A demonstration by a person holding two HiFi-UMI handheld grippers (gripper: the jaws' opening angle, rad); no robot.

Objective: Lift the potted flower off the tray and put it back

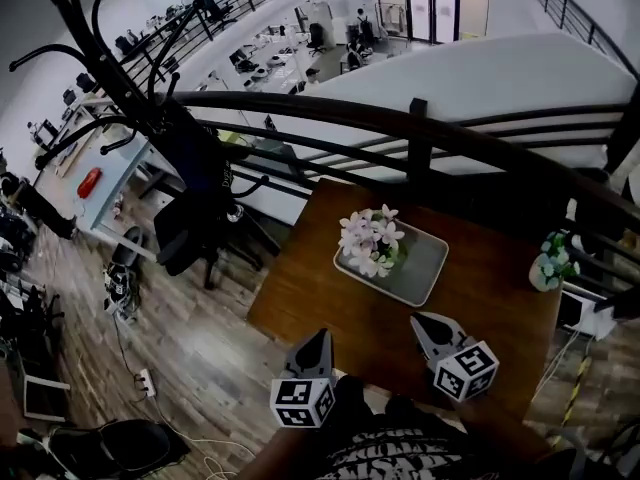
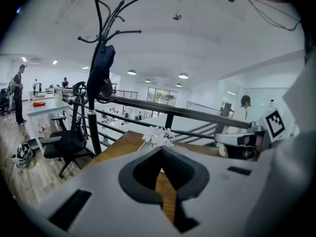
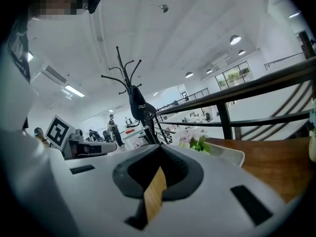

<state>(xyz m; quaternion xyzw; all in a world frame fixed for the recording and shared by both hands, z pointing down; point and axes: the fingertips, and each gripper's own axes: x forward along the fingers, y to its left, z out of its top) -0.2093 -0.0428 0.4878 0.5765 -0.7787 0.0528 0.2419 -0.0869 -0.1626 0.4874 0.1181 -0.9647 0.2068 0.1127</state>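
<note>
left gripper (image 1: pixel 318 336), right gripper (image 1: pixel 422 321): jaws together, empty | flower (image 1: pixel 370 240) in tray (image 1: pixel 425 268), centre | bare table (image 1: pixel 365 320) below tray, railing (image 1: pixel 330 113) above

The potted flower (image 1: pixel 372 242), pale pink-white blooms over green leaves, stands upright in the grey rectangular tray (image 1: pixel 428 268), which lies flat near the middle of the wooden table (image 1: pixel 490 303).
</note>
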